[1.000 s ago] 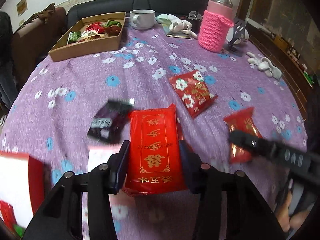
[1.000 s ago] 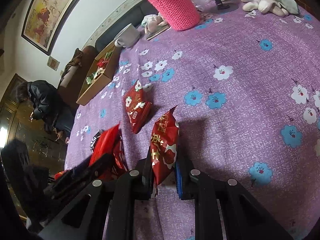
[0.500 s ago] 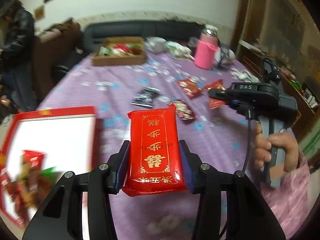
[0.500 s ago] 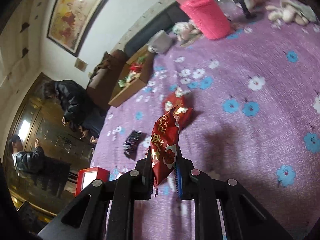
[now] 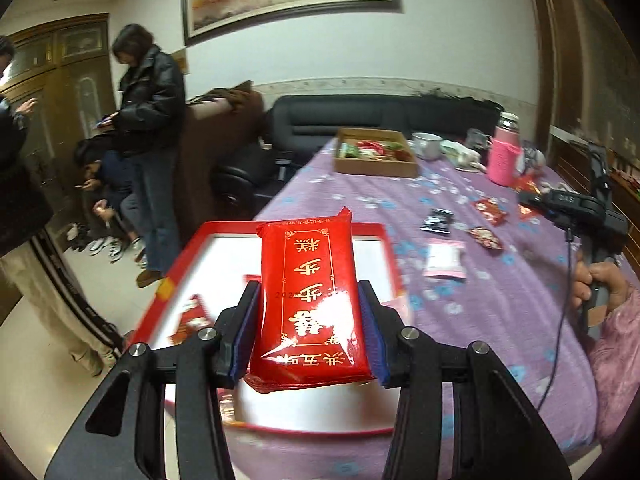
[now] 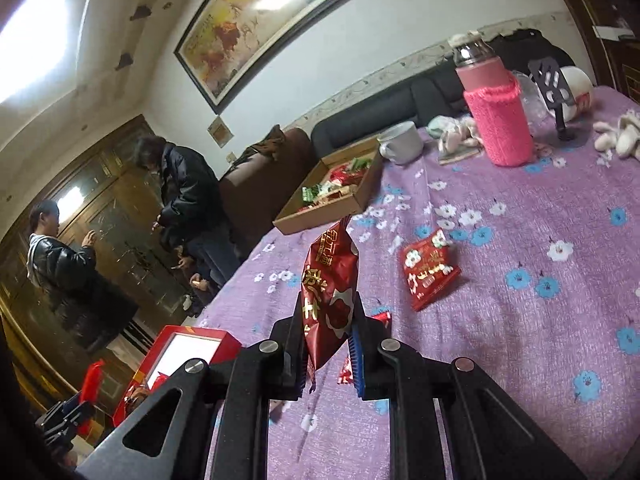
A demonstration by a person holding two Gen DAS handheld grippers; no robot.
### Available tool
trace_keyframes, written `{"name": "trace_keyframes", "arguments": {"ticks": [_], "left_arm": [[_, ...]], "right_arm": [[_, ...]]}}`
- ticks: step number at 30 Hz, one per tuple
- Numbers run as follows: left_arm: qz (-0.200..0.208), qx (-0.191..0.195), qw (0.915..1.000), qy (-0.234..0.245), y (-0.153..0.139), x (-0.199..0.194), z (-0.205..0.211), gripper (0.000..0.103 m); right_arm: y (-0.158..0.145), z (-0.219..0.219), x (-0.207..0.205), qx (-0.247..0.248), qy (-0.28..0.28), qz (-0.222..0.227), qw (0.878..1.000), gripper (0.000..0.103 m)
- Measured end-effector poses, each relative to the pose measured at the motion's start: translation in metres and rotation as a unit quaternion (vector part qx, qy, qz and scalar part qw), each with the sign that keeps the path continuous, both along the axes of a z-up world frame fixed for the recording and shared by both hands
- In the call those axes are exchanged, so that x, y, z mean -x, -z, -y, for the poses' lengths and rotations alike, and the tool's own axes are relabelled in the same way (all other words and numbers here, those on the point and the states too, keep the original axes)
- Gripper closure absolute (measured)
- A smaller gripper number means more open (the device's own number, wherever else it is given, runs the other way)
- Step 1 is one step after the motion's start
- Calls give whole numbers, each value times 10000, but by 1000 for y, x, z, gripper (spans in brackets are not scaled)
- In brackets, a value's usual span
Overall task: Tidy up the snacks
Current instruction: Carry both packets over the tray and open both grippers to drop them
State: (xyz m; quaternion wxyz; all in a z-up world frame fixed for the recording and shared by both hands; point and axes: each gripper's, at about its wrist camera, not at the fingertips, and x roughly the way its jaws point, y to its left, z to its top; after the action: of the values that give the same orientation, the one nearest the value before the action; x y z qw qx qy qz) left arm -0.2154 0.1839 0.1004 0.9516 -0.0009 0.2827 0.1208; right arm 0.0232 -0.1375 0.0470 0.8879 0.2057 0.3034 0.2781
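Observation:
My left gripper (image 5: 310,334) is shut on a flat red packet with gold characters (image 5: 310,288), held above a red-rimmed box with a white inside (image 5: 224,256) at the table's near left corner; a few red snacks lie in that box. My right gripper (image 6: 326,344) is shut on a dark red snack bag (image 6: 330,284), lifted over the purple flowered tablecloth (image 6: 520,320). In the left wrist view the right gripper (image 5: 532,200) shows at the right, held by a hand. Loose snacks remain on the cloth: a red bag (image 6: 430,274), a black packet (image 5: 438,220), a pink-white packet (image 5: 444,258).
A brown cardboard tray of snacks (image 5: 376,152), a white mug (image 5: 426,145), a pink knitted-sleeve flask (image 6: 498,120) and white plush toys (image 6: 618,136) stand at the far end. Several people stand left of the table near a sofa (image 5: 380,116).
My left gripper swung left and up with the red packet, from the table's middle to over the red box. The right gripper lifted its bag off the cloth and rolled.

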Motion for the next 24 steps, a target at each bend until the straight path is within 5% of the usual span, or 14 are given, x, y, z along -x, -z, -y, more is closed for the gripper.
{"name": "trace_keyframes", "arguments": {"ticks": [4,11,19,24], "left_arm": [[74,44,9999,-146,2,7,-18,58],[-7,280,9988,-391,15,12,-50,58],[-171,320,9982,-475,31,24,-67,58],[-289,257,9983,-434,35,14,-72,58]], "right_arm": [[-5,-7,13,128,78,-60,9999,86],[-28,-88,53,-79,-1035,-30,9946,86],[-21,-209,112,63,-2617,-173,9650,86],[-15,-249,130,464,-2940,-163,9545,86]]}}
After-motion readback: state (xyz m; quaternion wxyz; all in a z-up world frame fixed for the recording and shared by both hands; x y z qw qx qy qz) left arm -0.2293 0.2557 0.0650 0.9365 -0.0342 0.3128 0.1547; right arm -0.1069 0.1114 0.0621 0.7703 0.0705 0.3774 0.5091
